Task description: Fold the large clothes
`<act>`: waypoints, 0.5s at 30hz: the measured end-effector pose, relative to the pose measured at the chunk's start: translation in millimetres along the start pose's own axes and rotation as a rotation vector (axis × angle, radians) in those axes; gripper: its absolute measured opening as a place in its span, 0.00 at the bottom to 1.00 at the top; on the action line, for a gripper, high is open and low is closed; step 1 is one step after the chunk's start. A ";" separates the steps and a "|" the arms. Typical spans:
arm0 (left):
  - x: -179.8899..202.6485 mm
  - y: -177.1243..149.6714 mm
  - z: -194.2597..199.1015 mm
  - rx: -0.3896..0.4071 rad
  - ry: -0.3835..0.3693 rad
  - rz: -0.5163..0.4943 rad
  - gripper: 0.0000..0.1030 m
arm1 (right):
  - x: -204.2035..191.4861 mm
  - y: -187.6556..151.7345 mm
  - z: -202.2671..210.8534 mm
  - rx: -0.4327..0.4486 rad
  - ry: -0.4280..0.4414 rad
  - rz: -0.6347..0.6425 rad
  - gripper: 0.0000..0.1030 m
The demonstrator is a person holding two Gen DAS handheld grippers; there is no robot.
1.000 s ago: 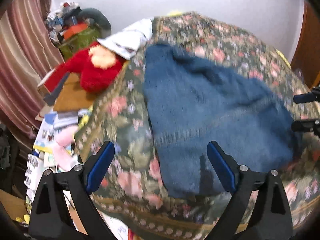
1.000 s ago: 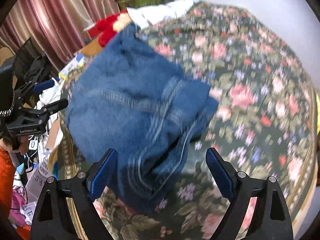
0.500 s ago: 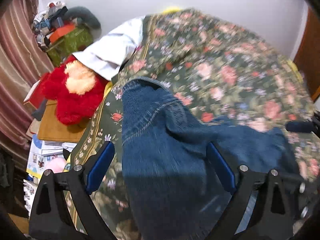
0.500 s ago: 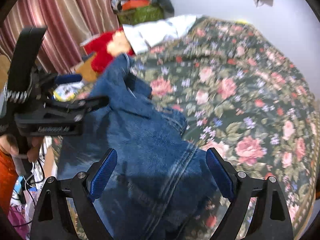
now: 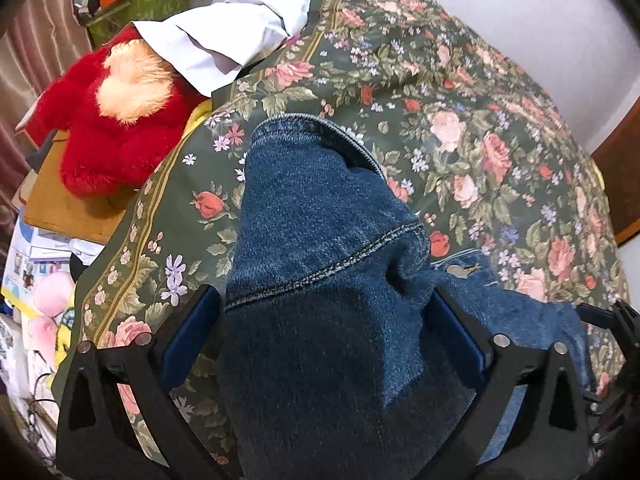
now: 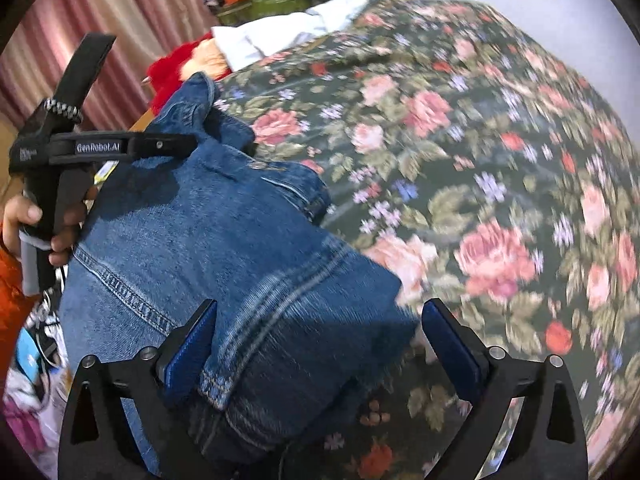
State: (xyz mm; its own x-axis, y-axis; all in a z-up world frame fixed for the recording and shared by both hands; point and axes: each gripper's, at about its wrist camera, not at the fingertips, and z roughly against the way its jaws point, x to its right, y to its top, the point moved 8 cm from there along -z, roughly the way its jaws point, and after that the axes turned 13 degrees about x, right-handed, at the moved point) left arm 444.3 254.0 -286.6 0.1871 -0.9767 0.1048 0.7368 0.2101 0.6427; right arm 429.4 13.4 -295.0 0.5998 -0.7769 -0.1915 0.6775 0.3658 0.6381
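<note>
1. Left wrist view: the left gripper [image 5: 324, 332] has its fingers [image 5: 188, 332] spread wide, with the denim jacket [image 5: 320, 280] bunched up between and over them. The cloth lies against the inner face of both pads, but nothing is pinched. The jacket sits at the near left side of the bed, on the floral bedspread [image 5: 460, 128], with one cuff [image 5: 304, 128] reaching toward the bed's left edge. A metal button [image 5: 456, 271] shows on the right part of the jacket. Off the left edge of the bed there's a red plush toy [image 5: 108, 124] on a brown board [image 5: 68, 208], and a white pillow [image 5: 236, 40] at the far left corner. A black bit of the other gripper pokes in at the right border.

2. Right wrist view: the right gripper [image 6: 320, 340] is wide apart too, hovering over a folded seam edge of the jacket [image 6: 224, 248]; the left pad touches the cloth, the right one is over bare bedspread [image 6: 480, 160]. The left gripper [image 6: 168, 146] shows from the side, held by a hand [image 6: 36, 224]; its fingers overlap the jacket near the collar, though I can't tell their spacing from this side.
</note>
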 end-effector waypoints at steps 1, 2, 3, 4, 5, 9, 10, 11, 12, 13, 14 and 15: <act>0.3 -0.3 0.2 -0.003 0.009 -0.004 1.00 | 0.4 -1.5 3.3 -0.002 -0.011 -0.013 0.96; 1.0 0.3 3.4 0.005 0.020 -0.010 1.00 | 0.0 -2.0 8.3 -0.003 -0.024 -0.021 0.96; 1.8 1.0 8.5 0.016 0.034 -0.020 1.00 | -1.5 -1.6 14.8 -0.001 -0.034 -0.022 0.96; 2.8 1.3 15.7 0.028 0.054 -0.027 1.00 | -2.8 -0.3 23.2 0.007 -0.042 -0.019 0.96; 4.2 1.0 27.0 0.044 0.073 -0.031 0.98 | -4.4 1.8 33.7 0.022 -0.054 -0.014 0.96; 12.8 0.1 81.2 0.118 0.038 -0.020 0.97 | -8.8 13.3 82.3 0.105 -0.093 0.012 0.96; 13.9 1.6 95.8 0.146 0.033 -0.014 0.97 | -10.4 17.2 96.9 0.134 -0.099 0.012 0.96; 15.1 3.9 116.6 0.187 0.023 -0.008 0.97 | -12.8 21.9 113.5 0.171 -0.104 0.012 0.96; 15.8 6.0 135.4 0.224 0.012 -0.005 0.97 | -16.7 27.0 130.5 0.212 -0.107 0.012 0.96; 17.8 8.1 155.3 0.266 0.003 -0.005 0.97 | -21.6 32.7 150.5 0.262 -0.106 0.012 0.96; 20.9 10.7 178.9 0.316 -0.002 -0.010 0.97 | -26.2 37.1 165.0 0.300 -0.106 0.014 0.96; 23.5 12.0 197.5 0.356 -0.002 -0.017 0.97 | -32.2 42.0 184.5 0.351 -0.107 0.016 0.96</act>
State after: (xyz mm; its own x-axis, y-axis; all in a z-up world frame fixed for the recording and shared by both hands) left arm 329.2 225.1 -126.6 0.1749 -0.9802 0.0929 0.4675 0.1657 0.8683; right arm 360.0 -40.8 -124.5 0.5489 -0.8283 -0.1121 0.4694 0.1946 0.8613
